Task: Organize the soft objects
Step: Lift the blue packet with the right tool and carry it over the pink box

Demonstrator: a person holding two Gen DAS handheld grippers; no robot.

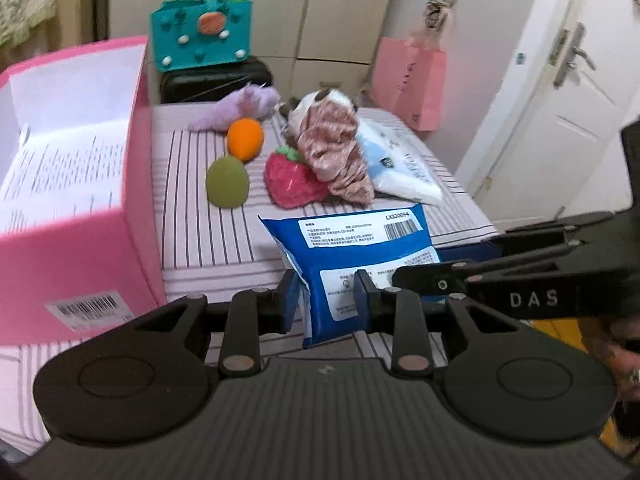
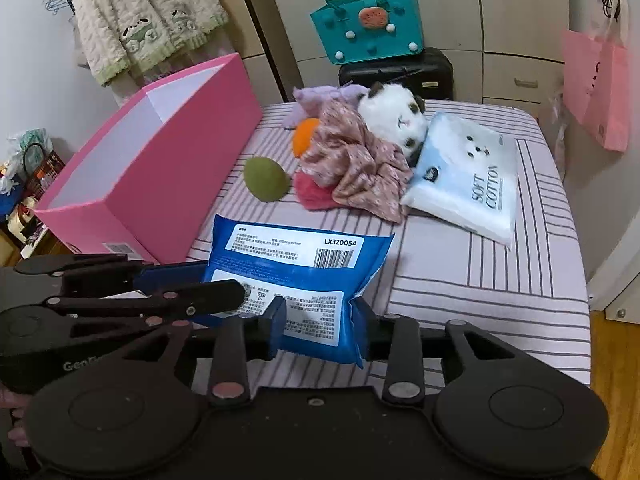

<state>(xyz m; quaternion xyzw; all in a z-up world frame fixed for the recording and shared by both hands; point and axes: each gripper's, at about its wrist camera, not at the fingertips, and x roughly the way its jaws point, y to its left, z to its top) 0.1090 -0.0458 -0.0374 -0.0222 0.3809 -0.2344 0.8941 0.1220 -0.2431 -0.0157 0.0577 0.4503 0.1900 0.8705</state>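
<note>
Blue plastic soft pack (image 2: 296, 276) with white barcode label, puffy and crinkled, lifted above striped bed sheet (image 2: 480, 280); left gripper (image 1: 328, 300) and right gripper (image 2: 320, 324) each clamp one end.

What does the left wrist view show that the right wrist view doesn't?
Only the left wrist view shows the printed paper inside the pink box, the door handle and the strawberry plush's green top. Only the right wrist view shows the hanging cream sweater and the panda plush's face. Both show the blue pack gripped by the left tool and right tool.
</note>
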